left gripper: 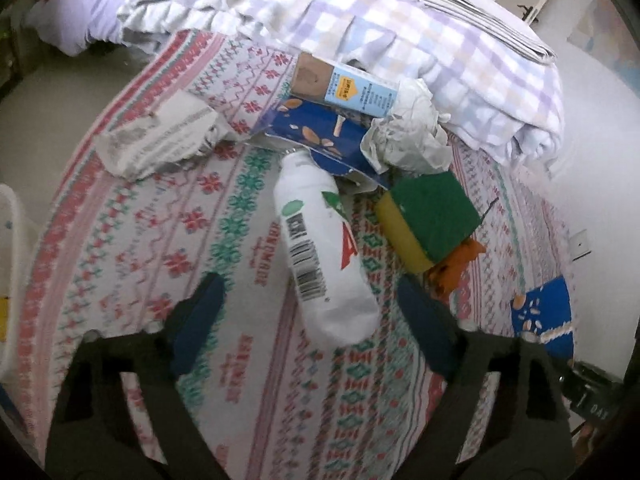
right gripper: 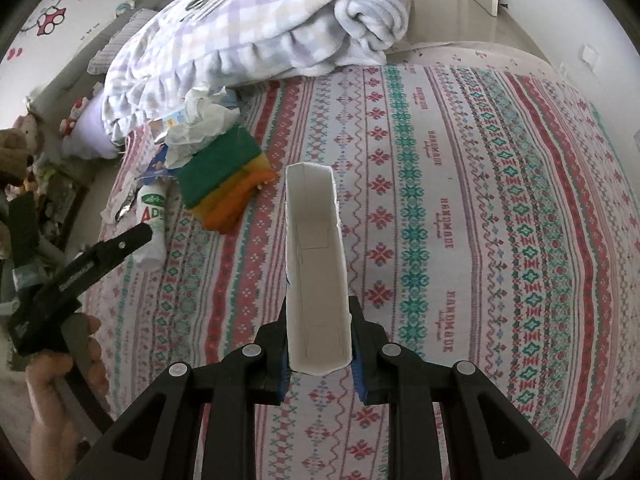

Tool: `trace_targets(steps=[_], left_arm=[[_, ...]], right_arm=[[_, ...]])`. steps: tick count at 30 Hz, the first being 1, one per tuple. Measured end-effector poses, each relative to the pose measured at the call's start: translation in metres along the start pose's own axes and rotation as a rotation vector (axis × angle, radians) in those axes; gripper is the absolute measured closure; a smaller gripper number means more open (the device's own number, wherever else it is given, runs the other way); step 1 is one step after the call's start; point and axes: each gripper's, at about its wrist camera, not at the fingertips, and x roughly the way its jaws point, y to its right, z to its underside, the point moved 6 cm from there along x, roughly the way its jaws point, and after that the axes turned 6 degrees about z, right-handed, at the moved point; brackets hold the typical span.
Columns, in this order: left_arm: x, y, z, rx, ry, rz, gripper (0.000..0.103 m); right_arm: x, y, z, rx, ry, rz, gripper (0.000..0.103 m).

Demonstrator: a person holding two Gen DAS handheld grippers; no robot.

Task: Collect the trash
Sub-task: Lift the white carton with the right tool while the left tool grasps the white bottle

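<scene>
One white open carton clamped in right gripper; left gripper spread, empty

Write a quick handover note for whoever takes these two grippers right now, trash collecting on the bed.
Right gripper: shut on an open white carton, held above the bedspread.
Left gripper: open, white bottle lying between its fingers, not gripped.
Still on the bed: green and yellow sponge, crumpled paper, blue snack wrapper, light blue box, crushed grey carton.
No bin in view. Left: bottle first, then the pile.
</scene>
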Motion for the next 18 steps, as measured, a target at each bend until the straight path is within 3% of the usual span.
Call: trace_targets(steps=[2, 5, 8, 18], left_arm=[[0.005, 0.001, 0.000, 0.000, 0.008, 0.005, 0.034], [0.008, 0.008, -0.001, 0.029, -0.005, 0.021, 0.057], [0.007, 0.010, 0.002, 0.056, 0.000, 0.011, 0.061], [-0.011, 0.015, 0.010, 0.113, -0.036, 0.029, 0.062]], right_arm=[[0.001, 0.002, 0.000, 0.002, -0.003, 0.002, 0.079], [0.003, 0.005, -0.001, 0.007, -0.008, 0.002, 0.079], [0.002, 0.005, -0.002, 0.011, -0.006, 0.001, 0.079], [-0.010, -0.004, -0.009, -0.006, 0.028, -0.011, 0.079]])
